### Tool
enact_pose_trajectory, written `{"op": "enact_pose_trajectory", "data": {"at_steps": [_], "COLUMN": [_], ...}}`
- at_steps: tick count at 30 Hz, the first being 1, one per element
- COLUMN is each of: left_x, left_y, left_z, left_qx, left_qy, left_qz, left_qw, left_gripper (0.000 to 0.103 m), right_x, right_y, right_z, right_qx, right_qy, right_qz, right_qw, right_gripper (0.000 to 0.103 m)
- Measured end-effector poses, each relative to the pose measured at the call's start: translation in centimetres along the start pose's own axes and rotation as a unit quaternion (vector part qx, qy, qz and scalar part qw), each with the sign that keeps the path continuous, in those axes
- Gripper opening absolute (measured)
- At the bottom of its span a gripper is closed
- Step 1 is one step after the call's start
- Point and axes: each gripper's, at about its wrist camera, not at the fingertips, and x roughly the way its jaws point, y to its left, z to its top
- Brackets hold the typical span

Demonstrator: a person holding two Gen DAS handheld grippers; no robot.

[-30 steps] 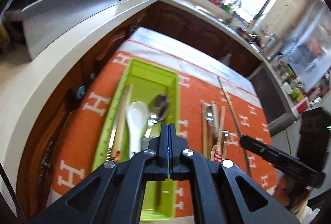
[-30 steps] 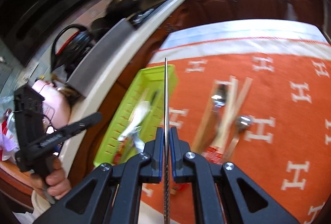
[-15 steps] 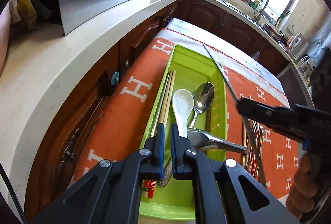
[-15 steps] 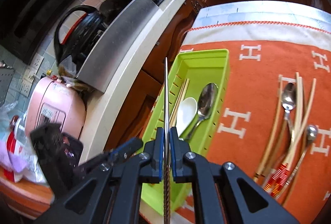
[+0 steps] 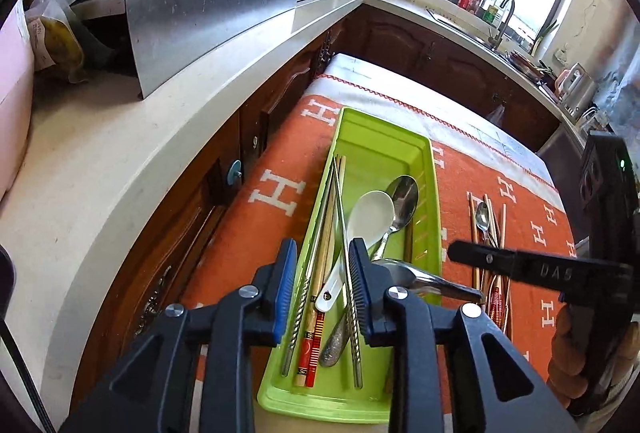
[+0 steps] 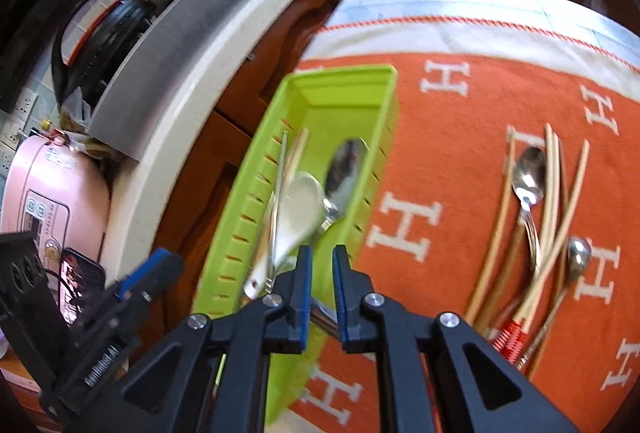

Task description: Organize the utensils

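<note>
A green tray (image 5: 384, 137) lies on the orange cloth (image 5: 280, 161). In it are metal chopsticks (image 5: 344, 233), wooden chopsticks (image 5: 324, 253), a white spoon (image 5: 370, 215) and metal spoons (image 5: 404, 197). My left gripper (image 5: 322, 261) is open and empty above the tray's near end. My right gripper (image 6: 320, 273) is open and empty over the tray's (image 6: 344, 85) right wall. Loose chopsticks (image 6: 552, 193) and spoons (image 6: 528, 173) lie on the cloth to the right.
A white counter (image 5: 120, 169) with a steel panel (image 5: 208, 17) runs along the left. A pink cooker (image 6: 48, 193) and black kettle (image 6: 100, 41) stand there. Brown cabinets (image 5: 440, 49) and a sink lie beyond.
My right gripper has let go of the metal chopstick, which now lies in the tray. Both grippers have opened. The left one moved closer over the tray.
</note>
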Motion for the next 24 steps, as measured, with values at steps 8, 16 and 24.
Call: {"op": "enact_pose_trajectory", "data": {"at_steps": [8,16,24], "left_x": [-0.4,-1.0,-1.2], "left_y": [0.0,-0.3,-0.2], "left_z": [-0.3,-0.5,-0.7], "left_qx": [0.0,0.004,0.002], "left_qy": [-0.002,-0.007,-0.008], "left_qz": [-0.002,-0.004,-0.006], "left_qw": [1.0,1.0,0.9999], "left_gripper": [0.032,0.034,0.035], "right_x": [0.0,-0.5,-0.5], "right_y": [-0.8,1.3,3.0], "right_z": [-1.9,-3.6,-4.5], "right_qx": [0.016,-0.007,-0.032], "right_qy": [0.026,0.047,0.057], "right_qz": [0.022,0.055,0.065], "right_qw": [0.999,0.997,0.996], "right_gripper": [0.011,0.011,0.011]}}
